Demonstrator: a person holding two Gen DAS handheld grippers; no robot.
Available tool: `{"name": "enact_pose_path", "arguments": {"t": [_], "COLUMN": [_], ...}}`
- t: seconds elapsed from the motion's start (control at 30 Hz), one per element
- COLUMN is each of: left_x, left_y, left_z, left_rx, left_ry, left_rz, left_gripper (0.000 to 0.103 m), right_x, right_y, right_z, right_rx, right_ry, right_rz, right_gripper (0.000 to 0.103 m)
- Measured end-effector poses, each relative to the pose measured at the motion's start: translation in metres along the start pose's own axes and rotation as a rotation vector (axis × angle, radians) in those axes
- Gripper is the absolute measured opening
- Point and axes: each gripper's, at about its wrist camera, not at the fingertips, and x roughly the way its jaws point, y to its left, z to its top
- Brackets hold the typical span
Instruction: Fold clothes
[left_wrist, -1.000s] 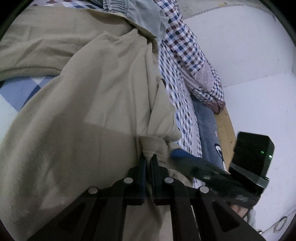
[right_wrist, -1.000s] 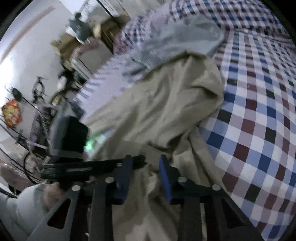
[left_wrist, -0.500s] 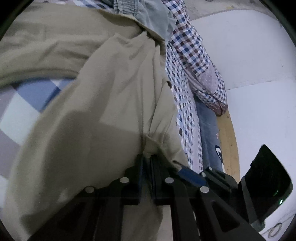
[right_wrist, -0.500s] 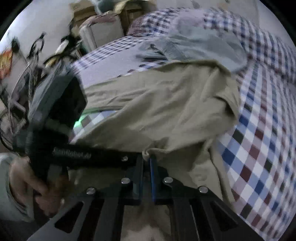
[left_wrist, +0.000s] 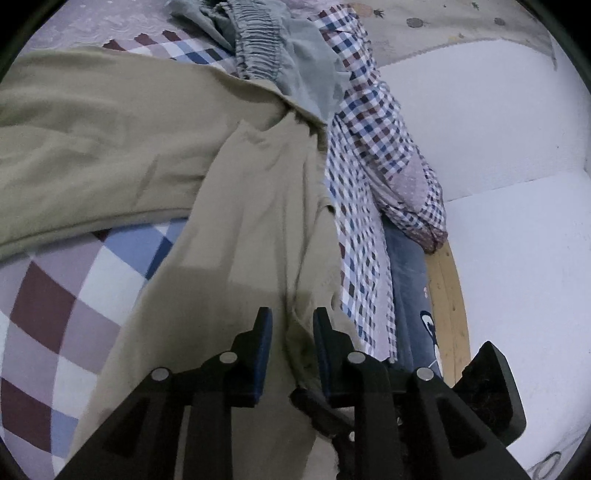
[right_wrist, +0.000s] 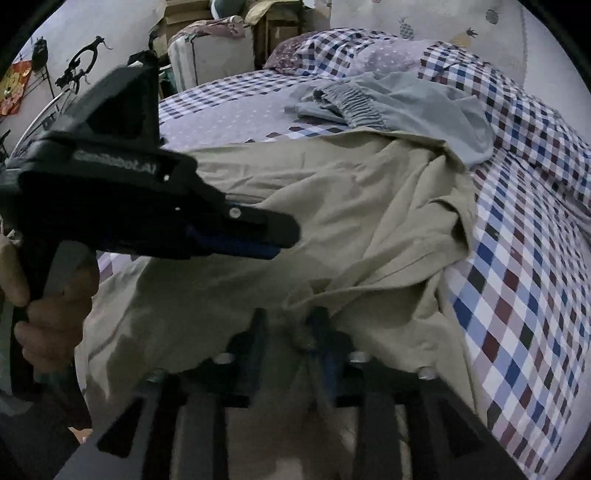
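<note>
Khaki trousers (left_wrist: 258, 206): spread lengthwise on checked bed (left_wrist: 55, 302), legs towards grey shorts (left_wrist: 295, 74).
Left gripper (left_wrist: 291, 325): parted, cloth between.
Right gripper (right_wrist: 288, 328): parted, fold between.

The left gripper (left_wrist: 291, 332) points forward with its jaws parted, a clear gap showing between the two blue-padded fingers (left_wrist: 263, 345), and in the right wrist view it reaches in from the left side, its tip just above and ahead of the other tool. A bare hand (right_wrist: 44, 306) wraps its handle low at the left edge. The right gripper (right_wrist: 288, 332) likewise has its jaws spread apart, though its fingers appear blurred.
</note>
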Motion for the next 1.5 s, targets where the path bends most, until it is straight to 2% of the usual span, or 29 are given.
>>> {"name": "enact_pose_path", "arguments": {"t": [0.03,0.1,0.23,0.33,0.4,0.6,0.63,0.7,0.73,0.83,0.97,1.03,1.17,1.23,1.3,1.5], "left_x": [0.0,-0.001,0.002,0.001,-0.002,-0.007,-0.007,-0.009,-0.011,-0.015,-0.017,-0.016,-0.014,-0.014,-0.015,-0.013], "left_y": [0.0,0.0,0.002,0.005,0.006,0.01,0.01,0.012,0.013,0.015,0.016,0.015,0.014,0.011,0.008,0.002], "left_z": [0.0,0.0,0.0,0.001,0.002,0.005,0.005,0.006,0.006,0.008,0.01,0.01,0.012,0.013,0.014,0.015], "left_rx": [0.0,-0.001,-0.012,-0.018,-0.021,-0.043,-0.045,-0.046,-0.046,-0.051,-0.05,-0.047,-0.038,-0.026,-0.009,0.039], "left_ry": [-0.001,-0.003,-0.006,-0.007,-0.008,-0.02,-0.021,-0.026,-0.028,-0.042,-0.061,-0.068,-0.084,-0.107,-0.132,-0.172], "left_rz": [-0.001,-0.004,-0.006,-0.006,-0.005,-0.005,-0.005,-0.001,0.002,0.002,0.01,0.016,0.032,0.04,0.042,0.064], "left_gripper": [0.023,0.023,0.023,0.023,0.023,0.023,0.023,0.023,0.023,0.023,0.023,0.023,0.023,0.023,0.023,0.023], "right_x": [0.0,0.001,0.002,0.001,-0.001,0.012,0.015,0.02,0.021,0.01,-0.028,-0.053,-0.084,-0.087,-0.095,-0.131], "right_y": [-0.002,-0.009,-0.03,-0.044,-0.048,-0.036,-0.033,-0.028,-0.027,-0.039,-0.089,-0.132,-0.227,-0.282,-0.315,-0.353], "right_z": [-0.001,-0.002,-0.007,-0.007,-0.003,0.014,0.015,0.017,0.017,0.021,0.035,0.047,0.066,0.072,0.077,0.103], "right_rx": [0.002,0.019,0.107,0.17,0.169,0.072,0.06,0.035,0.026,0.034,0.081,0.135,0.24,0.306,0.342,0.334], "right_ry": [0.004,0.021,0.045,0.041,0.032,0.072,0.079,0.097,0.104,0.087,0.046,0.017,0.03,0.071,0.074,-0.121], "right_rz": [-0.015,-0.037,-0.012,0.045,0.086,0.093,0.098,0.109,0.103,0.083,-0.029,-0.116,-0.294,-0.393,-0.466,-0.632], "right_gripper": [0.047,0.047,0.047,0.048,0.048,0.047,0.045,0.024,0.01,0.009,0.007,0.007,0.006,0.005,0.005,0.005]}}
